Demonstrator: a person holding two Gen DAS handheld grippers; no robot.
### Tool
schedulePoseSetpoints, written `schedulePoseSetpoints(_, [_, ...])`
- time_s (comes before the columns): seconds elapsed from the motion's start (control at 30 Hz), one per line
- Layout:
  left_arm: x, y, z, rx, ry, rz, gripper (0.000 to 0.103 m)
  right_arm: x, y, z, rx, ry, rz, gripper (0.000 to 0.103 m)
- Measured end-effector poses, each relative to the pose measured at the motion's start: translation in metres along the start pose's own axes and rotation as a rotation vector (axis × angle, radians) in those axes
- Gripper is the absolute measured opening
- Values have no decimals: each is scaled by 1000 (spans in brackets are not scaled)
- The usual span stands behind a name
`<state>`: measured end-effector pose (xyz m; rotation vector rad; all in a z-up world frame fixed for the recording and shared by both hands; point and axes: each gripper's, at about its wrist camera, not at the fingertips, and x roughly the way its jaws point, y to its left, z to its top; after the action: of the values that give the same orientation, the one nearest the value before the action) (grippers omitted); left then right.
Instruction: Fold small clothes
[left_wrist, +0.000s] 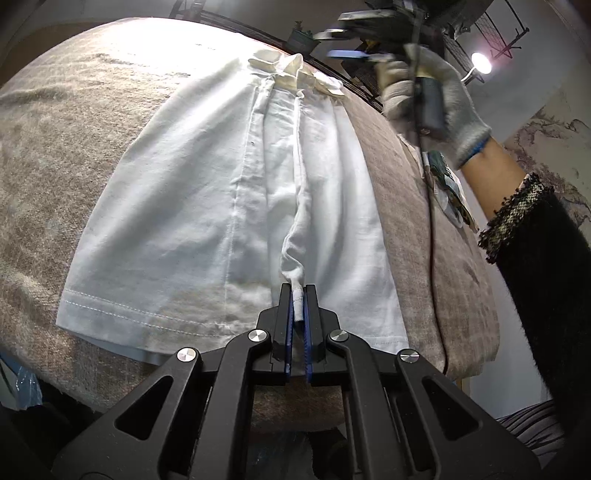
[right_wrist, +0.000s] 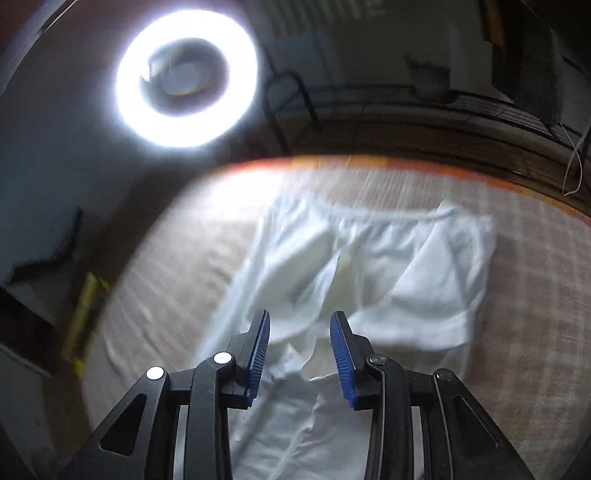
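Observation:
A small white garment (left_wrist: 207, 206) lies spread flat on a beige cloth-covered table (left_wrist: 74, 147), its collar end at the far side. My left gripper (left_wrist: 298, 290) is shut on a raised fold of the garment's near hem. My right gripper (right_wrist: 300, 321) is open and empty, hovering above the garment (right_wrist: 406, 273); the right wrist view is motion-blurred. In the left wrist view the right gripper (left_wrist: 351, 55) is raised above the far right of the garment, held by a gloved hand.
A bright ring light (right_wrist: 186, 77) stands beyond the table's far edge. A small lamp (left_wrist: 480, 62) glows at the right. A patterned item (left_wrist: 448, 192) lies near the table's right edge. A wire rack (left_wrist: 495, 33) is behind.

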<state>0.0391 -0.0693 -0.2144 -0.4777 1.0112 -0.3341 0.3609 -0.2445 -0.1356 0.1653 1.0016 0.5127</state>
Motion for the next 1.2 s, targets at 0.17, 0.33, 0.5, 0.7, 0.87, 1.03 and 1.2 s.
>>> schedulePoseSetpoints(0.17, [-1,0,1,10,-4,3,2,-29,-62,16,184,-100,-124,40])
schedulePoseSetpoints(0.33, [-2,1,0,10,-2,8,2,1,-80,9,236,-27,-215,47])
schedulePoseSetpoints(0.5, [3,1,2,10,6,10,2,35,-67,5,172,60,-294,14])
schedulePoseSetpoints(0.7, [4,3,2,7,10,2,2,21,-60,19,221,-35,-175,0])
schedulePoseSetpoints(0.87, [2,2,0,21,8,11,2,39,-45,32,283,-63,16,7])
schedulePoseSetpoints(1.03, [2,0,0,29,19,11,2,75,-19,28,240,25,56,54])
schedulePoseSetpoints(1.2, [-5,-4,-1,49,-2,26,3,27,-13,29,245,-63,105,54])
